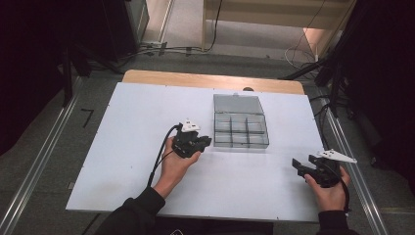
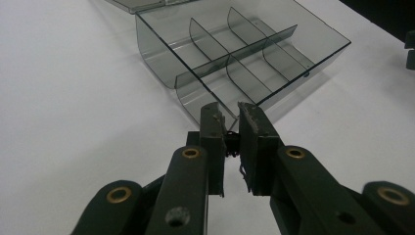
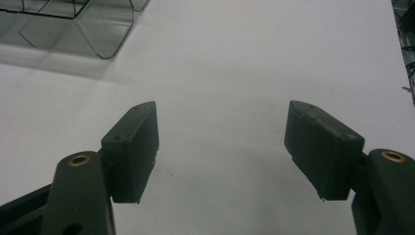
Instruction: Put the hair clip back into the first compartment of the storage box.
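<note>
Compartment box (image 1: 241,128) on table (image 1: 122,161) — left claw (image 1: 207,141) beside it, right claw (image 1: 297,165) apart

Your left gripper (image 2: 234,115) has its two black fingers (image 2: 211,142) pulled close together, with nothing big between them. Their tips sit just in front of the clear box (image 2: 244,54), near its rounded corner. The box has little walls inside and rests on the white desk (image 2: 73,122).

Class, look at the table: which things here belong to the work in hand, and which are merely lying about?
In the work: compartment box, lid open; left gripper, shut beside it; right gripper, open.

Lying about: white table sheet; floor cables.
</note>
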Demonstrator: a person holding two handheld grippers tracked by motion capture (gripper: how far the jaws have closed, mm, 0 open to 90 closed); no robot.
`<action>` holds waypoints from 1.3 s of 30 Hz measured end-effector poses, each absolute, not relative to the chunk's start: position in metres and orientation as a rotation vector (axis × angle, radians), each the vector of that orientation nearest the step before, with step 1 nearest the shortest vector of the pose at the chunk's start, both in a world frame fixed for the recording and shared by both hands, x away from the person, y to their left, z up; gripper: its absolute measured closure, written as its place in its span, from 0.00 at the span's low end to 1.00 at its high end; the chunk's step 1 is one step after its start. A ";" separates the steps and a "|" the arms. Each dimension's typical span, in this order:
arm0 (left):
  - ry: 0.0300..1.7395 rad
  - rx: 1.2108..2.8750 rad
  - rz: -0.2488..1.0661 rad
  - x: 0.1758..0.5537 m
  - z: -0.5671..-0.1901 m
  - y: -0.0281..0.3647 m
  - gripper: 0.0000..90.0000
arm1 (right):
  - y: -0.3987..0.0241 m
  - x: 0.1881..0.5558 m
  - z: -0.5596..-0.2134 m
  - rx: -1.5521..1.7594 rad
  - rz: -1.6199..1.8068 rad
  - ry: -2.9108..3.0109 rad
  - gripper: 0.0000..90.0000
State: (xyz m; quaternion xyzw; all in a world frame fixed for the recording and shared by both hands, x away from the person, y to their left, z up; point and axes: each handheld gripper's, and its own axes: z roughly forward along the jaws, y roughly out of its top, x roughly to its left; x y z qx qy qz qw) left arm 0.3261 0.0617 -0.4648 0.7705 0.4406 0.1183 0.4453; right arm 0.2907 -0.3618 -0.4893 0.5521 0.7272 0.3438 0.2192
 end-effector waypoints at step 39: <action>1.121 1.920 0.327 0.366 -0.460 0.031 0.91 | -0.362 0.290 -0.488 1.526 0.962 2.009 0.30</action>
